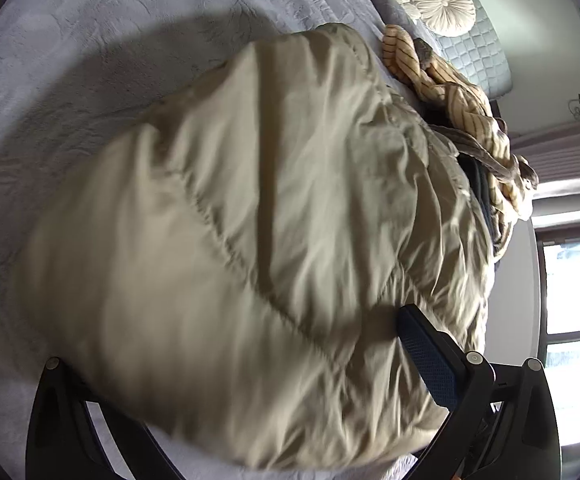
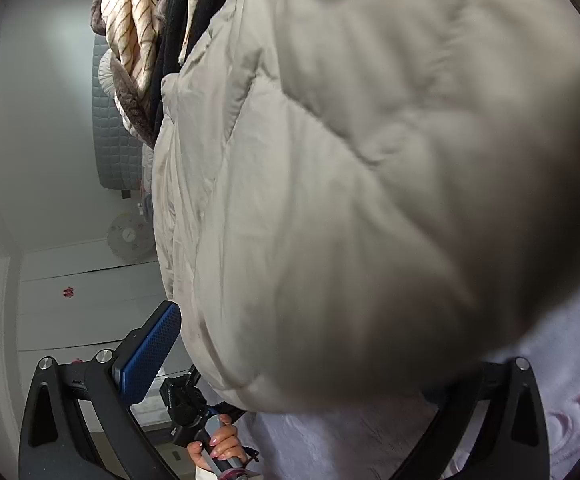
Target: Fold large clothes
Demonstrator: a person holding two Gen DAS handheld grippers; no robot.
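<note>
The bed [image 1: 70, 80], spread with a pale lilac cover, fills ten o'clock of the left view. On it lies the puffy beige coat [image 1: 250, 220], bulging across the centre, apparently bunched up for a fold. At two o'clock sits a heap of striped clothes [image 1: 462, 100], probably waiting their turn. The left gripper [image 1: 246, 408] and the right gripper [image 2: 322, 360] each straddle a thick roll of the quilted, creased coat; I cannot tell whether either actually pinches it.
</note>
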